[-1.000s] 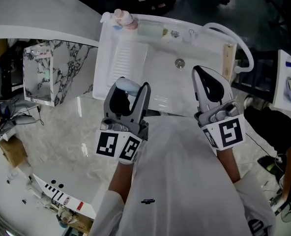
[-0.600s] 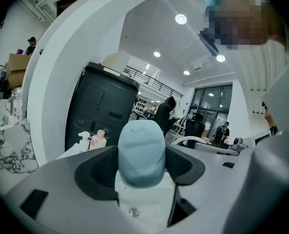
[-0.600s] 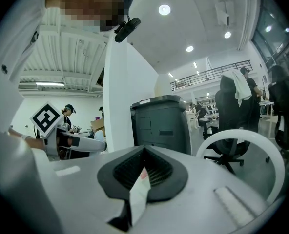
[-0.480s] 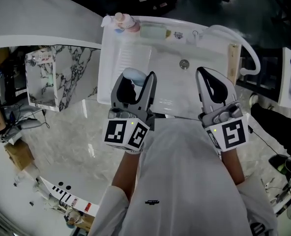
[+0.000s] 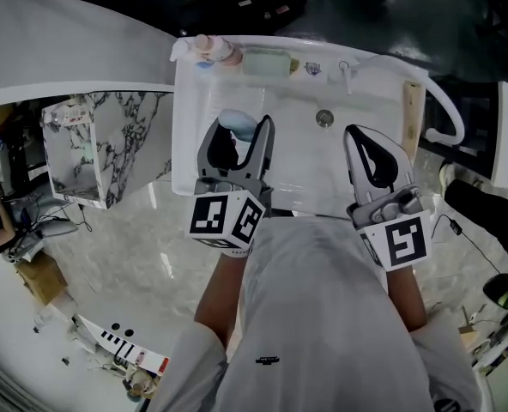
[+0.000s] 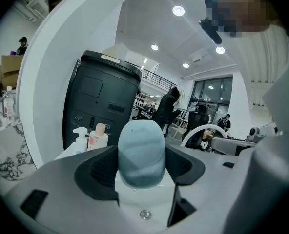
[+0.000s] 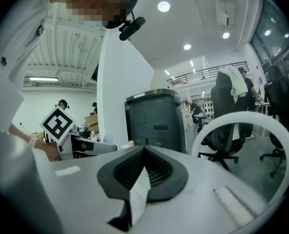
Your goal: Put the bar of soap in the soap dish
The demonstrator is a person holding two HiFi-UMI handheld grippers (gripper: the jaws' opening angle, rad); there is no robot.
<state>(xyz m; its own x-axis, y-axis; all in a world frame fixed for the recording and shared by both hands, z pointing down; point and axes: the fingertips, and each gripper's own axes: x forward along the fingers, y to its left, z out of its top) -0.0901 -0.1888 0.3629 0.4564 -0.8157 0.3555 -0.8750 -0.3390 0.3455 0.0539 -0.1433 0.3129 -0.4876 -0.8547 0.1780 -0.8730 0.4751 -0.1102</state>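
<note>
A pale blue bar of soap [image 5: 236,123] is clamped between the jaws of my left gripper [image 5: 239,132], held above the left half of the white sink [image 5: 185,144]. In the left gripper view the soap [image 6: 142,152] stands upright between the two dark pads. A pale green soap dish [image 5: 267,61] sits on the sink's back ledge, beyond the left gripper. My right gripper [image 5: 355,134] hangs over the right half of the basin, jaws shut with nothing between them; its pads [image 7: 156,172] meet in the right gripper view.
Pump bottles [image 5: 211,48] stand at the sink's back left corner, a drain [image 5: 324,118] lies mid-basin, and a wooden strip [image 5: 411,110] runs along its right rim. A white hose [image 5: 447,118] loops to the right. A marble-patterned box [image 5: 91,144] stands on the marble counter [image 5: 108,239] at left.
Both grippers have moved forward, further over the basin. The left one carries the soap with it and sits a little more to the right.
</note>
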